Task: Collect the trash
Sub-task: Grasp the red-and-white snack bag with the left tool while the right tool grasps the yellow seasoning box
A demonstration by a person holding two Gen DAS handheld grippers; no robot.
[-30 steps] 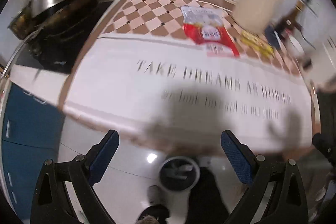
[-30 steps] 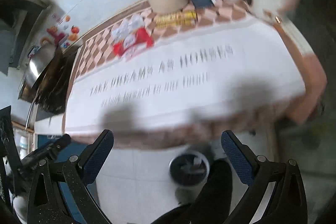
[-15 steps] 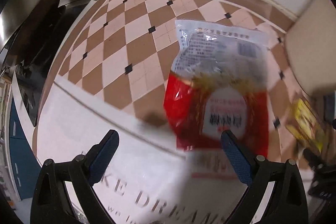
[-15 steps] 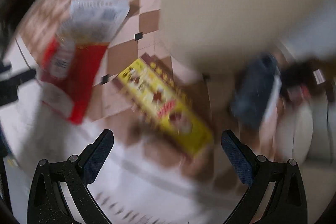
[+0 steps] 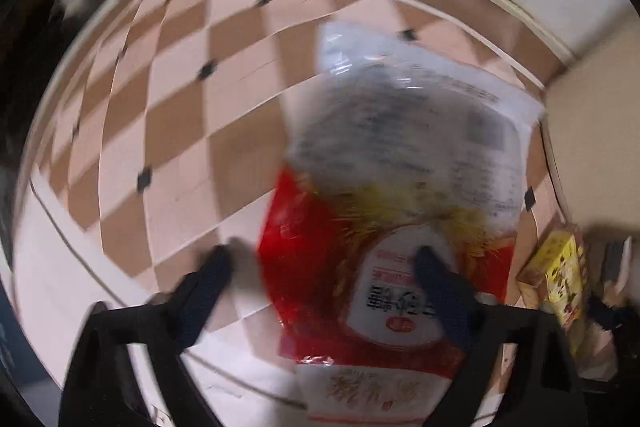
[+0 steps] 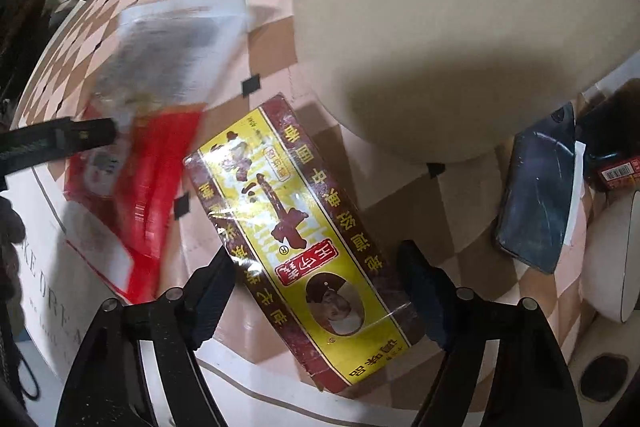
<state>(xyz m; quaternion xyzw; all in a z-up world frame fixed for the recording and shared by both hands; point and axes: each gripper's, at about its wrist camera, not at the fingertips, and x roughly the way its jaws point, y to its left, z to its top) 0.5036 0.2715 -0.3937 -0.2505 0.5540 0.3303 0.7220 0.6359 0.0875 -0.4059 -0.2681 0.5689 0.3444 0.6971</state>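
A red and white snack bag (image 5: 400,187) lies flat on the checkered counter mat (image 5: 180,107). My left gripper (image 5: 322,267) points down over its lower left part. Its jaws are closing: the right finger is over the bag, the left finger stands just off the bag's left edge, and the pads do not press it. A yellow and maroon box (image 6: 296,235) lies diagonally on the mat. My right gripper (image 6: 316,277) straddles it with closing jaws, the box between the pads with small gaps. The snack bag (image 6: 140,167) also shows at the left of the right wrist view, blurred.
A large cream holder (image 6: 440,27) stands right behind the box. To its right lie a dark blue flat packet (image 6: 536,195), a white bowl (image 6: 612,259) and a dark bottle (image 6: 612,131). A white lettered mat (image 6: 52,287) borders the checkered one in front.
Both grippers came from above the floor to low over the counter. Their jaws have narrowed; the bag now lies under the left fingers and the box between the right fingers.
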